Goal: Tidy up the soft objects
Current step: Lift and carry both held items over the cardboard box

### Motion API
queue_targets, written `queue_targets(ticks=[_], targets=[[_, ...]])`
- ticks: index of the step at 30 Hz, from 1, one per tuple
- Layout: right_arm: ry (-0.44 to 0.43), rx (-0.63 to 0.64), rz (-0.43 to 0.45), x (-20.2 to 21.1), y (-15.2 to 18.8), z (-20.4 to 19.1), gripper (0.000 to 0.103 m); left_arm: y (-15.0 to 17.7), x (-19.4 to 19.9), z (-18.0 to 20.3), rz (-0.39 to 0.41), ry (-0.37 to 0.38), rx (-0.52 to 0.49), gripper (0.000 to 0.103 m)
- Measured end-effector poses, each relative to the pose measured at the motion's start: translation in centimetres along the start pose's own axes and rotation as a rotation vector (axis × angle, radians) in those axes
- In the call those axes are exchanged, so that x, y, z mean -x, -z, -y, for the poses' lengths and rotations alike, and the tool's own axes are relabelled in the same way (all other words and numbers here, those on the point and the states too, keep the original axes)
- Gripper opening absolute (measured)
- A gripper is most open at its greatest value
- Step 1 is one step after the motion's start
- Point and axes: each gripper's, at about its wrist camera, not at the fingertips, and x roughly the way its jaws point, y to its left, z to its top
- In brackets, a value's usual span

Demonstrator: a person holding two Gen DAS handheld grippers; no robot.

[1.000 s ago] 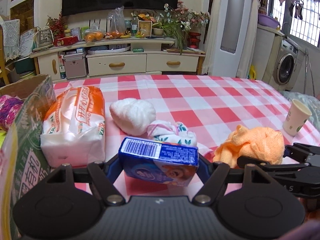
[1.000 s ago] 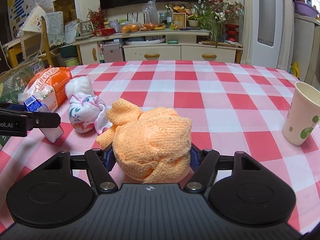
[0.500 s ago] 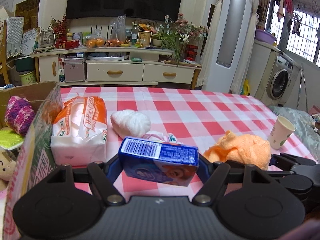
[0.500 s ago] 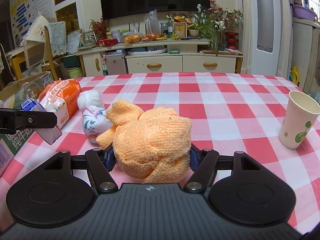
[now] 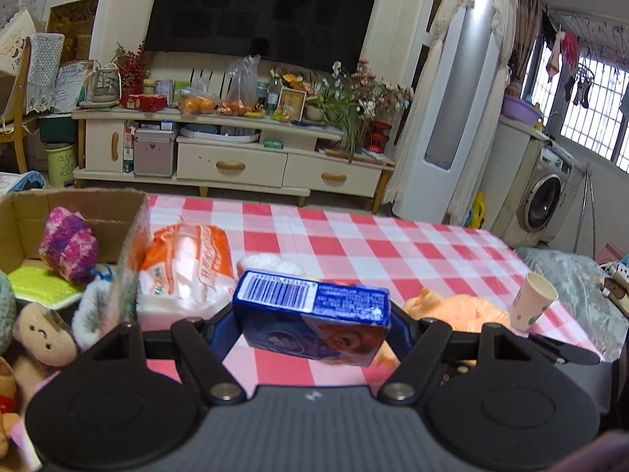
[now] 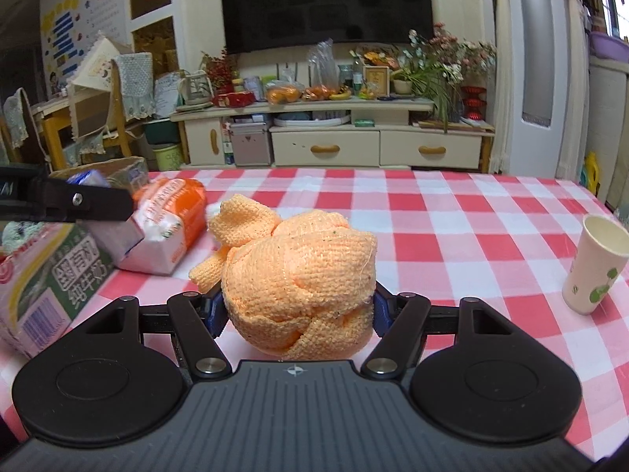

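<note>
My left gripper (image 5: 312,320) is shut on a blue tissue pack (image 5: 312,316) and holds it above the table, just right of a cardboard box (image 5: 78,200). The box holds a purple knit ball (image 5: 68,249), plush toys (image 5: 43,338) and other soft items. My right gripper (image 6: 297,308) is shut on an orange knit cloth bundle (image 6: 298,279), held above the checked table; the bundle also shows in the left wrist view (image 5: 460,308). The left gripper appears in the right wrist view (image 6: 78,200) at the left, over the box (image 6: 47,271).
An orange-and-white tissue bag (image 5: 184,275) lies beside the box, with a white soft ball (image 5: 267,263) behind the blue pack. A paper cup (image 6: 595,263) stands at the right on the red-and-white checked table (image 6: 452,228). A TV cabinet stands beyond.
Both grippers have risen and moved left with their loads. The left one now looks down into the box, whose contents have come into view.
</note>
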Motion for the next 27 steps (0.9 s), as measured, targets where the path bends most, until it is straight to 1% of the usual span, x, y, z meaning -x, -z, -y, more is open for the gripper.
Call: queue_targets(ticks=[8,18,23,27], targets=[[-0.029,0.041,0.023,0.3,-1.7,-3.4,0.084,-1.0,2.1,-2.5,0.055,-0.034,0.037,0.073],[-0.121,0.058,0.044,-0.3,-5.0,-8.5,0.084,-2.1,4.6,-6.8,0.128,-0.111,0.089,0.074],[-0.179,0.075,0.05,-1.1,-6.8,-11.4,0.084,-1.9,5.5,-8.9,0.141,-0.171,0.111,0.074],[-0.224,0.092,0.056,-1.9,-8.3,-13.6,0.084,-1.6,5.5,-10.5,0.127,-0.217,0.13,0.074]])
